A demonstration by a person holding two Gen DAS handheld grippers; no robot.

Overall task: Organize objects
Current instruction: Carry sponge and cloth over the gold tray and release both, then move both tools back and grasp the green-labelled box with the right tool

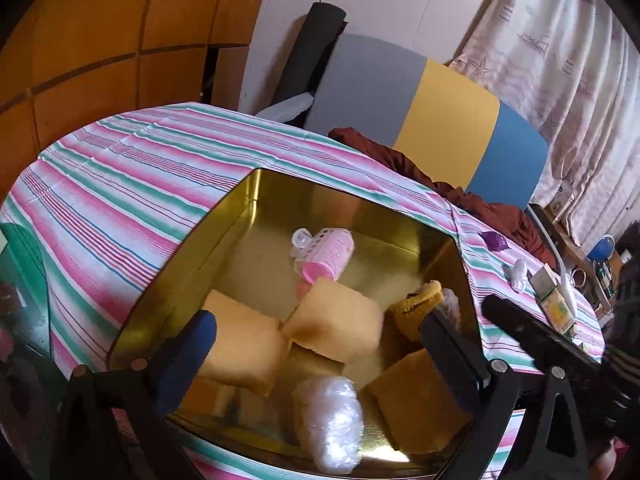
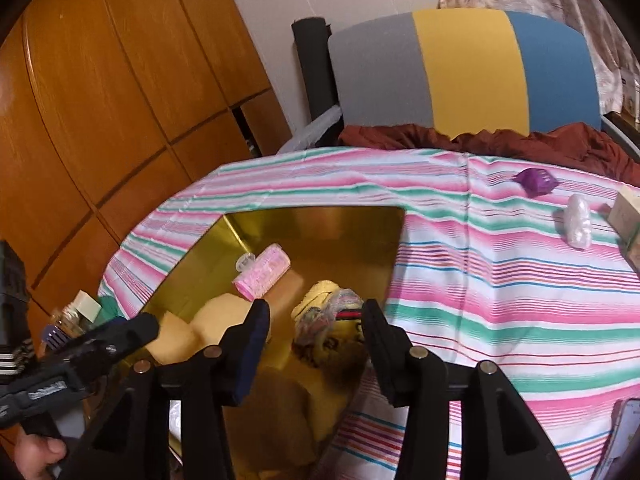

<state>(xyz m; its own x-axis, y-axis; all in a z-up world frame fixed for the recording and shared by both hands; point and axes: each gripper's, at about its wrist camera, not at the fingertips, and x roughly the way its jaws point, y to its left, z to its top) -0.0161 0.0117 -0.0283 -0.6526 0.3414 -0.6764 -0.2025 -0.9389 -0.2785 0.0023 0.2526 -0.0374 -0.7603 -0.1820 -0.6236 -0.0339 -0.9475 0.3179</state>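
A striped cloth (image 2: 500,280) is covering the table, with a gold tin (image 1: 256,200) sitting open on it. Sponges (image 1: 244,352) and a pink roller (image 1: 324,256) are lying inside. The left gripper (image 1: 316,344) and right gripper (image 2: 316,320) are both hovering over the tin, jaws apart, holding nothing. A purple clip (image 2: 534,181) is lying on the cloth.

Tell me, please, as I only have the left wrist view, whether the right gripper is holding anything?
Observer: No, the right gripper has its jaws open and empty, poised above the yellow plush item in the gold tin.
Operator: Thank you. Is there anything beyond the tin's left side?
Observer: Yes, a white-capped bottle stands just past that edge.
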